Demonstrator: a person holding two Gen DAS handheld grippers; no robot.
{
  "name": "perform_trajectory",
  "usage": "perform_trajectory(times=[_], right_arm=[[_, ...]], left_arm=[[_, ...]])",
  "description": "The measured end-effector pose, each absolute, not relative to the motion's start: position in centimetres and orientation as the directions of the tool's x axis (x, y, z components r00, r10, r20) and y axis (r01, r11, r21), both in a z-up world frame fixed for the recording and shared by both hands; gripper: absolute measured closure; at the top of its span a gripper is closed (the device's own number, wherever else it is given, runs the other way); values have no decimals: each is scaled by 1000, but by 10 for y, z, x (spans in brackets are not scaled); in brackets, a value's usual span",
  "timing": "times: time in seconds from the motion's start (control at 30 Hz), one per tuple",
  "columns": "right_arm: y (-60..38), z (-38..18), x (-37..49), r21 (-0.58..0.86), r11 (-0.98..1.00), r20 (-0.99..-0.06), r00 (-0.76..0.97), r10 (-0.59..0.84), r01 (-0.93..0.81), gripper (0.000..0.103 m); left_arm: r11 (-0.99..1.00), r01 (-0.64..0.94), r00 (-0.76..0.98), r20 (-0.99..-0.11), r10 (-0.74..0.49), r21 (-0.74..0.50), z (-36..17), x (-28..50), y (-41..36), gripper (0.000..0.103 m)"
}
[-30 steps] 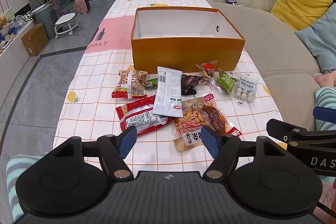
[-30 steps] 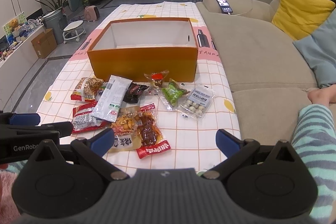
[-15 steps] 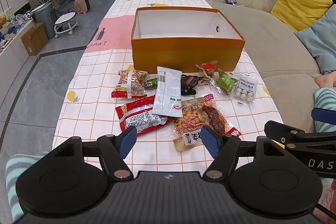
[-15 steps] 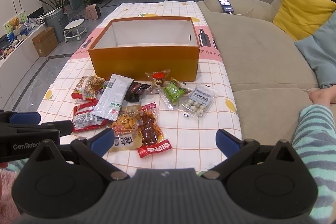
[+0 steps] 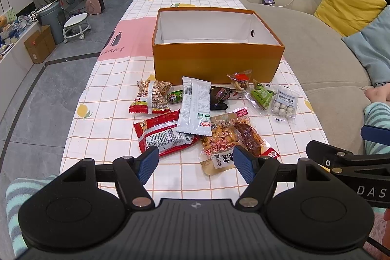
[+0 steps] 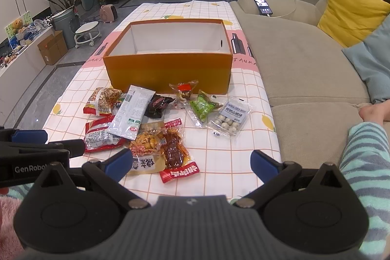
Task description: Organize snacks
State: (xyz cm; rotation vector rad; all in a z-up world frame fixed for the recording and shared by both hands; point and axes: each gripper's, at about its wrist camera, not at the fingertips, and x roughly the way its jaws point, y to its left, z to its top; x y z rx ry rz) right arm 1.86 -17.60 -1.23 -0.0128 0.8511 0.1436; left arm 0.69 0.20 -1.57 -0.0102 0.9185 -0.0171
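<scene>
Jaws on both my grippers stand wide apart, holding nothing, hovering above the near edge of the table.

Left gripper [image 5: 195,163]: the nearest snack to it is the yellow-and-red mixed pack [image 5: 228,138], lying flat just beyond its right fingertip, long axis running near-to-far with a slight lean to the right. The red packet [image 5: 162,135] sits just beyond its left fingertip, tilted diagonally.

Right gripper [image 6: 191,163]: the same yellow-and-red mixed pack [image 6: 160,148] is to the left of its centre, next to its left finger. The clear bag of white balls [image 6: 230,117] and the green candy bag [image 6: 202,107] lie further out, roughly ahead, on the right side of the pile.

My call: the left gripper takes the red packet or mixed pack, the right takes the white-ball bag; both need to move forward and down.

Outward: the white long pouch [image 5: 196,105] overlaps the red packet, and the peanut bag [image 5: 151,99] is far-left of the pile. A dark wrapped snack [image 5: 219,96] and a small red-topped bag [image 5: 240,83] sit against the box front. The orange box [image 5: 217,62] stands open behind the pile with nothing visible inside, so no snacks are in it yet. Everything sits on the checked tablecloth [image 5: 97,128], with the sofa [image 6: 304,70] on the right.
</scene>
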Motion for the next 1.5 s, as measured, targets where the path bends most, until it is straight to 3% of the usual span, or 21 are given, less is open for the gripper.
perform_trajectory(times=[1.07, 1.2, 1.37, 1.5], right_arm=[[-179, -13, 22, 56, 990, -740, 661, 127, -128, 4], [-185, -14, 29, 87, 987, -721, 676, 154, -132, 4], [-186, -20, 45, 71, 985, -712, 684, 160, -157, 4], [-181, -28, 62, 50, 979, -721, 672, 171, -195, 4]], left_arm=[[998, 22, 617, -785, -56, -55, -12, 8, 6, 22], [995, 45, 622, -777, -98, -90, -9, 13, 11, 27], [990, 79, 599, -789, -139, -115, -11, 28, 16, 42], [988, 86, 569, -807, -157, -131, -17, 44, 21, 42]])
